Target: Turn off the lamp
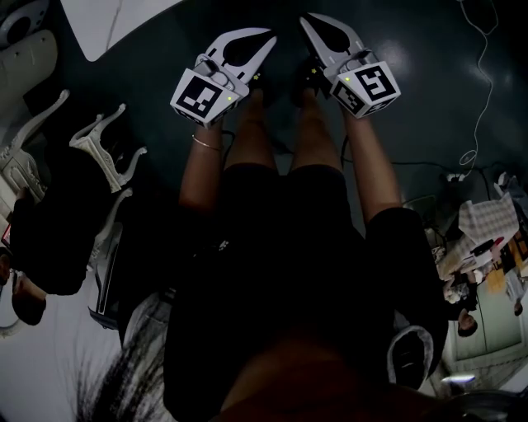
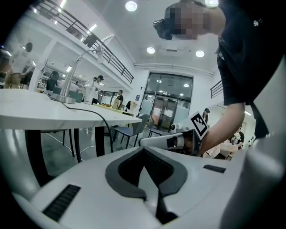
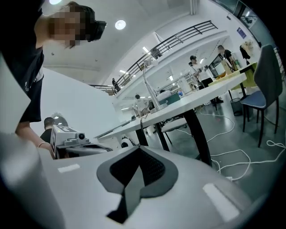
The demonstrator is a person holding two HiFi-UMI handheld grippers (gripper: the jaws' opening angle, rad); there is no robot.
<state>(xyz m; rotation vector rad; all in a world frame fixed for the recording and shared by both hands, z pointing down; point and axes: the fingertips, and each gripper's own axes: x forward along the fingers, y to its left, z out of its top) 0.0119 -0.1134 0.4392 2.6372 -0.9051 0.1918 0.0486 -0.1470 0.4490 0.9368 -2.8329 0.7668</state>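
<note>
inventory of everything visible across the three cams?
lamp: one, silver, on the table
table: one, white top, dark legs
cable: one, black, across the tabletop
chair: one, grey-blue, beyond the table
floor cables: several, white, by the table
white chairs: two, left of the person
bystanders: several, far background
left gripper: white, fingers together, empty
right gripper: white, fingers together, empty

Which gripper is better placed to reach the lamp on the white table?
Probably left. In the head view the white table lies at upper left, nearer the left gripper than the right gripper. Both are shut and empty, and the lamp stands well off from both.
</note>
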